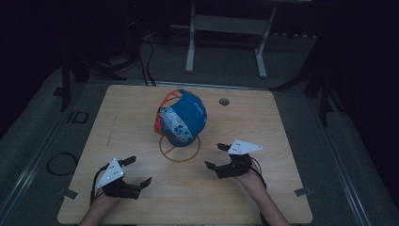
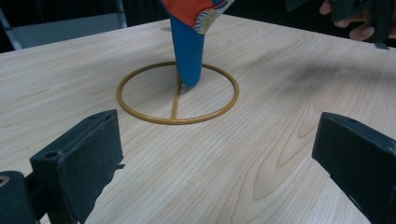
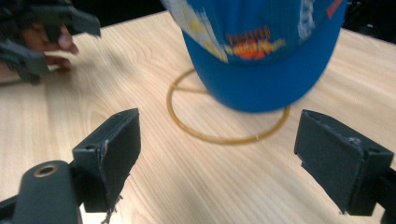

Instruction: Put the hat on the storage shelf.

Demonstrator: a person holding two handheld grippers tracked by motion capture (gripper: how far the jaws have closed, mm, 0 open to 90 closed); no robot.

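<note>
Blue cap [image 1: 184,118] on ring stand [image 1: 179,149], printed lettering blurred, unreadable

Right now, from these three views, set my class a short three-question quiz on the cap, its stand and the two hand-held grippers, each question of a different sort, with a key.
1. True or false: the left hand-held gripper is shut on the cap.
2. Multiple choice: the cap sits on
A. the bare table top
B. a wire stand with a ring base
C. a box
3. Fill the gap: the cap's brim points ____ toward the ring base.

Key
1. False: its jaws stand apart with nothing between them, near the table's front edge, apart from the cap. The right hand-held gripper is open too.
2. B
3. down
</note>
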